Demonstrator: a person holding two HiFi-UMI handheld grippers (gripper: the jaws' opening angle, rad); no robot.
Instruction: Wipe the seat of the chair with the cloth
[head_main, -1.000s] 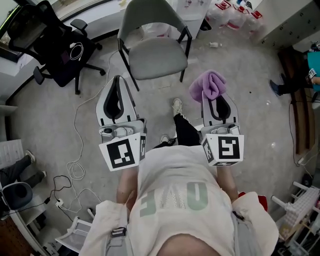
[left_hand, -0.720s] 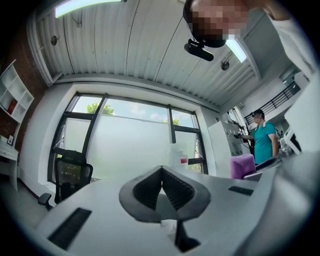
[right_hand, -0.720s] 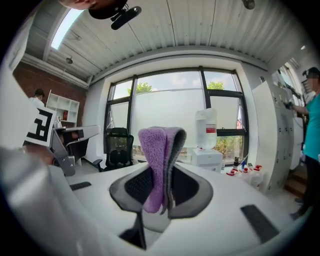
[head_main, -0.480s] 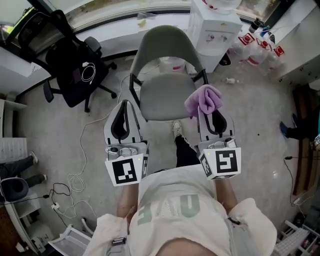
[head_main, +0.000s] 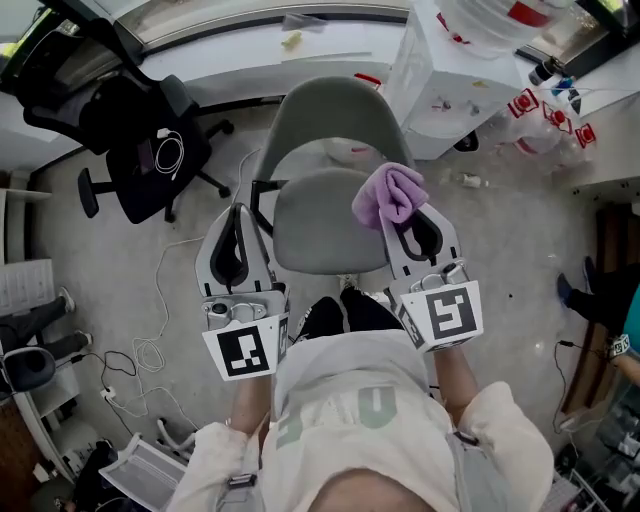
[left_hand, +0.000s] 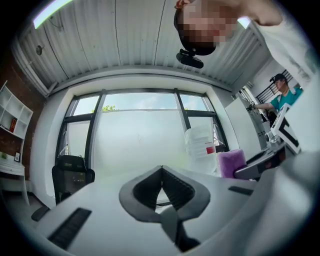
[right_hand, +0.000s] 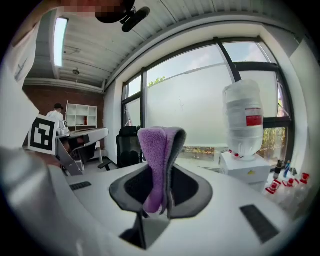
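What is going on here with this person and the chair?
A person holds a two-jaw gripper in each hand. The right gripper is shut on a folded purple fleece cloth, held over the right edge of the grey chair's seat. The left gripper is shut and empty, beside the seat's left edge. Whether the cloth touches the seat is unclear.

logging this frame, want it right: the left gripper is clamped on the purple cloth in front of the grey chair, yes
Not the left. The right gripper is clamped on the purple cloth in front of the grey chair; the right gripper view shows the cloth pinched between its jaws. The left gripper is shut on nothing.
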